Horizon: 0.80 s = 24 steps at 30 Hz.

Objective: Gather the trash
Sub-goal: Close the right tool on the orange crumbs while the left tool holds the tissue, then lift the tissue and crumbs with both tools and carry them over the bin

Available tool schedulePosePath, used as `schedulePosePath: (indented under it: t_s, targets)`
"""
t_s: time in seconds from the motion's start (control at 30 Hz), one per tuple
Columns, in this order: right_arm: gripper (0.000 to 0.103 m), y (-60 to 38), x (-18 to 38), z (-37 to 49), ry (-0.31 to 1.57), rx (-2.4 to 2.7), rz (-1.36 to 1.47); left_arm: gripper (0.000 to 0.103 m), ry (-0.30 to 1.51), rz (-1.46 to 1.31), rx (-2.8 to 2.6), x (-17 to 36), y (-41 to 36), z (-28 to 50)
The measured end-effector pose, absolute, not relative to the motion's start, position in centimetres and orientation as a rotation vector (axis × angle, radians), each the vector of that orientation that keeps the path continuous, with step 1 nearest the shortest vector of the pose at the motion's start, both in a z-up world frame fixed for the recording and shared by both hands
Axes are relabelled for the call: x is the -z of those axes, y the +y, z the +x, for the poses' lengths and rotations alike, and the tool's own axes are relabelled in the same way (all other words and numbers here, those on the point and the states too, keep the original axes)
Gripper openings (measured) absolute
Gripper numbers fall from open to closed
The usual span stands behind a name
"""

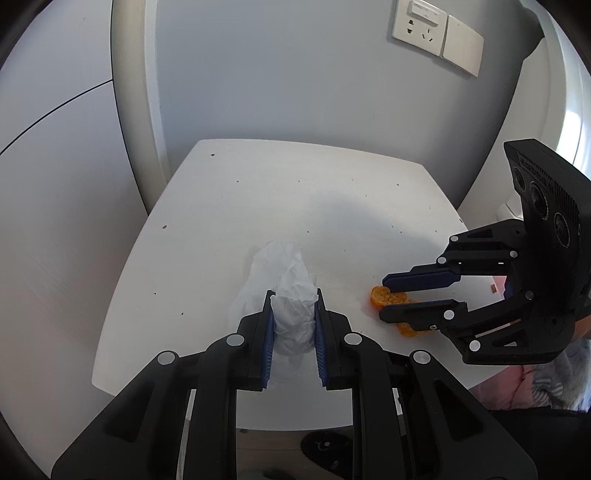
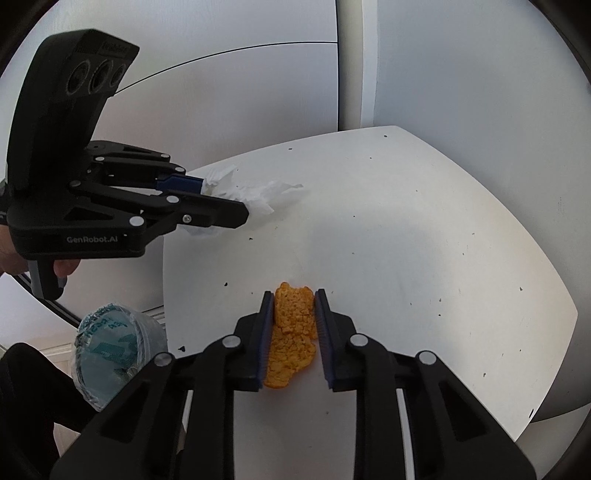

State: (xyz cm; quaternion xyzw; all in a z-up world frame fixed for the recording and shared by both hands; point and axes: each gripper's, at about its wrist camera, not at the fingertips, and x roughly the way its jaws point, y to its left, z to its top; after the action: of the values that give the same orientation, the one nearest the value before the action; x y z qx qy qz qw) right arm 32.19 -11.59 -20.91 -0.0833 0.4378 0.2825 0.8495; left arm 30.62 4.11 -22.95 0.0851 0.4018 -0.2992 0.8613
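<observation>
A crumpled white tissue (image 1: 291, 280) lies on the small white table (image 1: 332, 192), and my left gripper (image 1: 293, 295) is shut on its near end. From the right wrist view the left gripper (image 2: 223, 201) pinches the tissue (image 2: 258, 192) at the table's (image 2: 406, 221) far left edge. A piece of orange peel (image 2: 293, 332) lies flat between my right gripper's (image 2: 294, 294) blue pads, which touch it on both sides near the tips. In the left wrist view the right gripper (image 1: 384, 298) straddles the orange peel (image 1: 379, 294) at the table's right side.
A bin lined with a greenish plastic bag (image 2: 110, 354) stands on the floor left of the table. A hand (image 2: 64, 267) holds the left gripper's grip. A wall socket (image 1: 421, 29) is behind the table, and a dark slipper (image 1: 325, 446) lies below its front edge.
</observation>
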Motion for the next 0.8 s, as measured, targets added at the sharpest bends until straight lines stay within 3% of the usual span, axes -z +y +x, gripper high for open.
schedulePosePath:
  t_s: [0.8]
  targets:
    - [0.020, -12.4, 17.9, 32.2, 0.875, -0.582, -0.116, 0.017, 0.820, 0.176, 0.651, 21.5, 3.4, 29.5]
